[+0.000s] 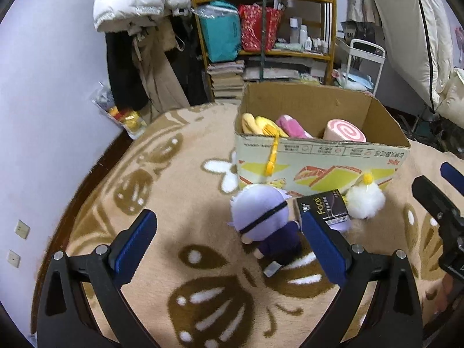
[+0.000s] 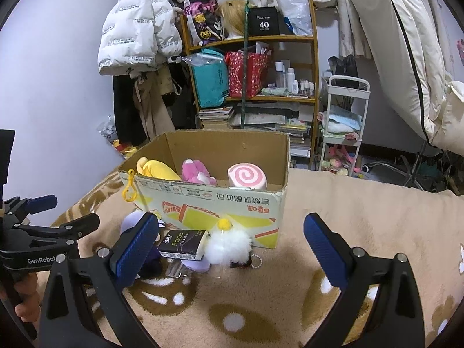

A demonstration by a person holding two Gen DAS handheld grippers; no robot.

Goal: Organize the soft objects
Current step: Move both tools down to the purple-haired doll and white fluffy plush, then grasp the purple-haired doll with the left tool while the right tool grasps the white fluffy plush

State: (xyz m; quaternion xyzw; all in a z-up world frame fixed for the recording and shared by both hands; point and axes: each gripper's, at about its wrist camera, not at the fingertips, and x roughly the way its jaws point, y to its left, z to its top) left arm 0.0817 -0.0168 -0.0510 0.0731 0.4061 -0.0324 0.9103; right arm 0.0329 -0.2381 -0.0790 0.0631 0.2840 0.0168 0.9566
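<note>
Half the purple doll [image 2: 136, 226] behind right gripper [image 2: 229, 249] finger.

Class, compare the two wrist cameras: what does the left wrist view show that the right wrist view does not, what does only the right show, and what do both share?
Only the left wrist view: two wall sockets low on the wall, and the purple-haired doll nearly whole.

Only the right wrist view: a bead chain beside the white pompom, and a hand holding the left gripper.

Both: the cardboard box holding yellow, pink and swirl plushies, the black tissue pack, the patterned blanket, and open grippers.
</note>
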